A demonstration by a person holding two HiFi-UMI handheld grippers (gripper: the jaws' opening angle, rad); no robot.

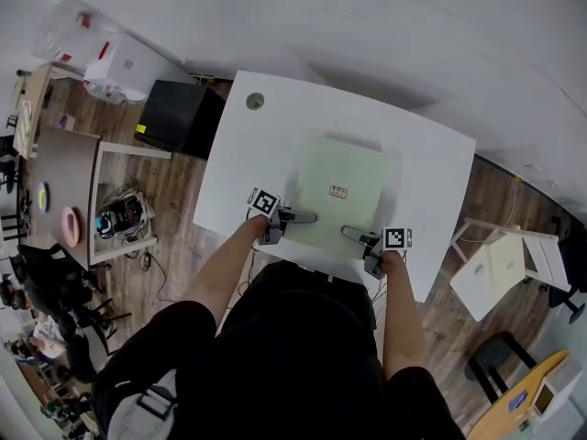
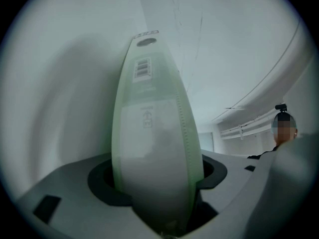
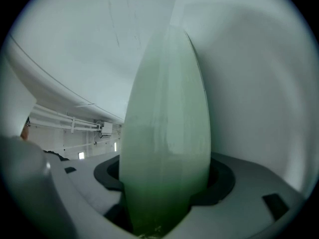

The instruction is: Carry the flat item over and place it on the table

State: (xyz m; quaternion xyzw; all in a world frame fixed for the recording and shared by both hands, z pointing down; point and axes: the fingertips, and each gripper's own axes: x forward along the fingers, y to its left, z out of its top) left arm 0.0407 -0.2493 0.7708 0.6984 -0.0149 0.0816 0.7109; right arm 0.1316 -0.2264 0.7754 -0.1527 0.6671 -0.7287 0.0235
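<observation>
A flat pale green item [image 1: 339, 191] with a small label lies on the white table [image 1: 261, 145], near its front edge. My left gripper [image 1: 307, 216] holds the item's near left edge, and my right gripper [image 1: 350, 234] is on the near right edge. In the left gripper view the green-rimmed item [image 2: 149, 133] stands edge-on and fills the gap between the jaws of my left gripper [image 2: 159, 185]. The right gripper view shows the same: the item [image 3: 167, 123] is wedged between the jaws of my right gripper [image 3: 164, 188], touching both sides.
A round cable hole [image 1: 255, 101] sits at the table's far left corner. A black box [image 1: 174, 115] stands left of the table, beside a wooden desk [image 1: 64, 172]. White furniture [image 1: 504, 264] stands on the right. A person [image 2: 284, 136] is far off in the left gripper view.
</observation>
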